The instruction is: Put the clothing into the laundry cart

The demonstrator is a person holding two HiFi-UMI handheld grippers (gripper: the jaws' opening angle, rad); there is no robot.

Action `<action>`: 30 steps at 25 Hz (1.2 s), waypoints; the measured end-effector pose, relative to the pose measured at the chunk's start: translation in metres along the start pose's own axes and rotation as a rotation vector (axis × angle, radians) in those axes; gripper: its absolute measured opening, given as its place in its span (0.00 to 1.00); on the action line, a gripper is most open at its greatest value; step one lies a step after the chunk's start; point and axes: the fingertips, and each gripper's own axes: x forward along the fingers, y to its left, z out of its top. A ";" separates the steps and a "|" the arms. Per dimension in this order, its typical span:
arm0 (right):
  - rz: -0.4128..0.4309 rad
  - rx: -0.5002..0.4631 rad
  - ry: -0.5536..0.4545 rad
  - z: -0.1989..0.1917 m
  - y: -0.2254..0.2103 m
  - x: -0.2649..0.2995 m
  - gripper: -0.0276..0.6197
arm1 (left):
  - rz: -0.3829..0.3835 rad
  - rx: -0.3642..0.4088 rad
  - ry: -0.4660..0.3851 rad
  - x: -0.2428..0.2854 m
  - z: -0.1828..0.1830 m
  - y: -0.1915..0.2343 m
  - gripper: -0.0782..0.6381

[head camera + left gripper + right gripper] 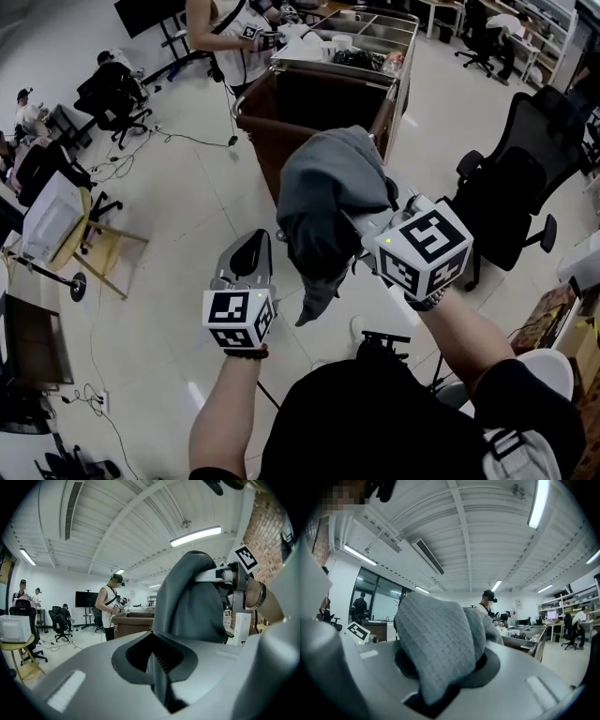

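Grey waffle-knit garment (328, 197) held up in the right gripper (361, 223), on the near side of the cart.
The right gripper's 2 jaws are clamped on a bunched fold, and the rest hangs free above the floor. The left gripper (248, 255), lower and beside it, has its jaws together on nothing. Beyond stands the brown open-topped laundry cart (267, 141), with 1 person in a white sleeveless top (220, 37) at its far side.

Grey waffle-knit clothing (328, 202), brown laundry cart (265, 141)

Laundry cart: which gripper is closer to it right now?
Right. The right gripper, gripping the grey clothing, is just short of the laundry cart; the left gripper is farther back.
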 end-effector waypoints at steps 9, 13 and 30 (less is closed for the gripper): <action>-0.050 -0.008 -0.037 0.048 -0.079 0.014 0.26 | -0.010 0.012 -0.008 0.049 0.013 -0.019 0.11; -0.068 0.004 -0.047 0.063 -0.114 0.027 0.26 | 0.006 0.018 -0.010 0.065 0.013 -0.020 0.11; -0.144 0.062 0.149 -0.039 -0.276 0.151 0.27 | 0.105 0.007 0.035 0.150 -0.040 0.013 0.11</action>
